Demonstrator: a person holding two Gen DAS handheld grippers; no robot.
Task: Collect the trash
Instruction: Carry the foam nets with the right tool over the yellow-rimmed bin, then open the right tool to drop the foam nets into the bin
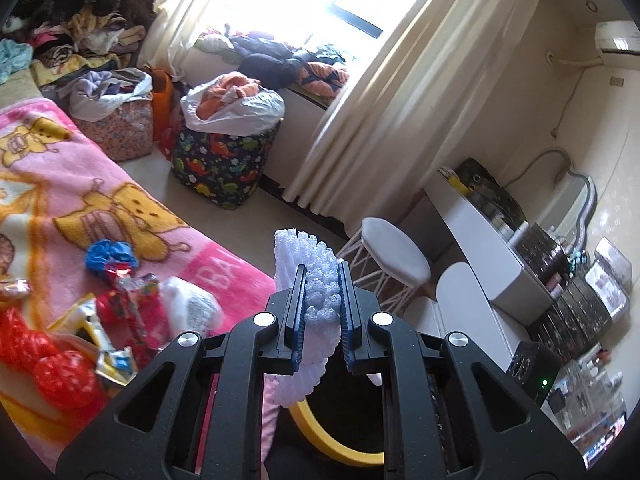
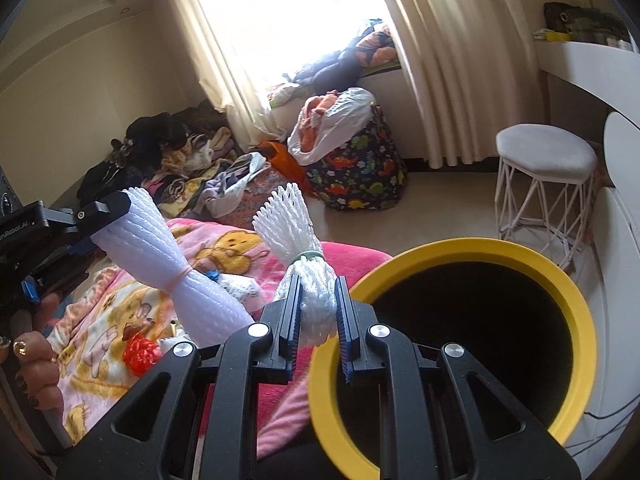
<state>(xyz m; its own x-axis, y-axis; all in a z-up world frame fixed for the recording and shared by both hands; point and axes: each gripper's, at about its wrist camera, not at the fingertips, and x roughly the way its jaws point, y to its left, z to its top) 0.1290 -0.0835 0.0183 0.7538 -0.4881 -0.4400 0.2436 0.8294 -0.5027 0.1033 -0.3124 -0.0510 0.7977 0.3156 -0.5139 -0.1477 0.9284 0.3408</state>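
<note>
My left gripper is shut on a white foam net sleeve, held above the edge of the pink blanket; the same sleeve shows at the left of the right wrist view, tied in the middle. My right gripper is shut on a second white foam net, bound with a green band, just left of the yellow-rimmed bin. The bin's rim shows below the left gripper. More trash lies on the blanket: red nets, a blue wrapper, a white wad, coloured wrappers.
The pink cartoon blanket covers a bed at the left. A white stool stands beyond the bin beside a white desk. Dinosaur-print basket and piles of clothes sit under the curtained window. A hand grips the left tool.
</note>
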